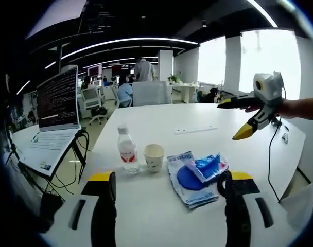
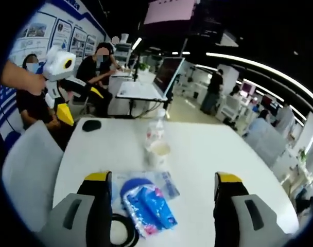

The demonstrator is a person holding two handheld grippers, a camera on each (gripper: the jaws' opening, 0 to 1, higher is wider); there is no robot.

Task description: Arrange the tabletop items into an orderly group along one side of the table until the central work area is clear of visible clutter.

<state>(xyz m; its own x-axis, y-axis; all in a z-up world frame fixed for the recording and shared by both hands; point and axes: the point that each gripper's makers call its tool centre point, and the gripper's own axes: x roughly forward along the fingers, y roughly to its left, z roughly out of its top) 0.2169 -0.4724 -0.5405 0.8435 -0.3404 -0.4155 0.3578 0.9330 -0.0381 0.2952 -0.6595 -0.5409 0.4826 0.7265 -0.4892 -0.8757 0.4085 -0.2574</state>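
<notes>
Jaws wide on both left gripper (image 1: 167,193) and right gripper (image 2: 164,198), bottle (image 1: 127,150), cup (image 1: 153,157), blue packet (image 1: 195,176) mid-tabletop.

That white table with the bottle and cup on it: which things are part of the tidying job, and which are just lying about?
Part of the job:
water bottle
paper cup
blue packets
left gripper and right gripper, both open

Just lying about:
laptop on its stand beside the table
black mouse
white strip farther back on the table
</notes>
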